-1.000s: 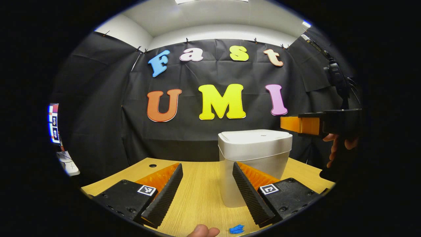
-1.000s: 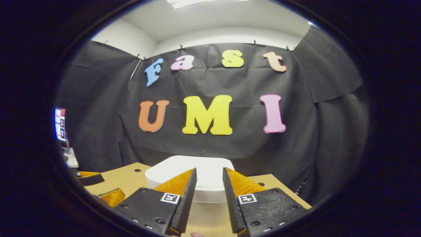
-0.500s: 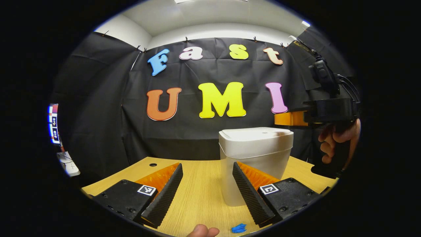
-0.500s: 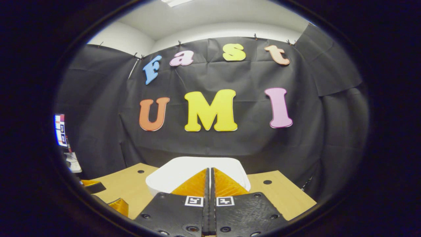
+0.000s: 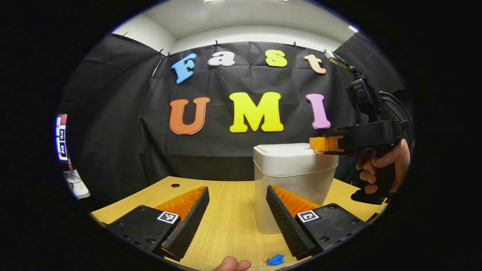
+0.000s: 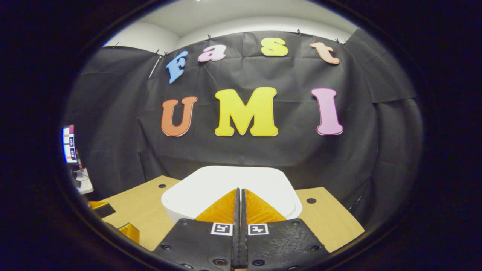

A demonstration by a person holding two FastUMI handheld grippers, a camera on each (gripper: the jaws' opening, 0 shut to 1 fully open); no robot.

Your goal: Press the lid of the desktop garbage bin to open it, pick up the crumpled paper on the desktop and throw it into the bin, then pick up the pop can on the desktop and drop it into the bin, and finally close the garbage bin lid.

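Fingers of the right gripper (image 6: 239, 195) lie pressed together with nothing between them, their joined tips reaching over the near edge of the bin lid (image 6: 229, 180). In the left gripper view that same tool comes in level from the right, its tip (image 5: 318, 143) at the lid's top right corner; whether it touches the surface or sits just above it cannot be told. A hand (image 5: 380, 162) wraps the handle below the tool's body, and a small camera with cables rises above it. The left gripper (image 5: 237, 203) hangs low over the wooden table (image 5: 229, 222), level and aimed at the back wall, its two fingers spread wide and holding nothing; the right-hand finger overlaps the lower front of the bin in the picture. One garbage bin (image 5: 295, 180) stands upright on the table, right of centre in the left gripper view, its long axis vertical, the body narrowing toward the base, the flat lid (image 5: 290, 149) closed and facing up. One small blue scrap (image 5: 275, 259) lies on the table at the bottom edge, just before the bin, and a fingertip (image 5: 231, 264) shows beside it to the left. Two round holes (image 6: 311, 200) pierce the table, one on each side of the bin.
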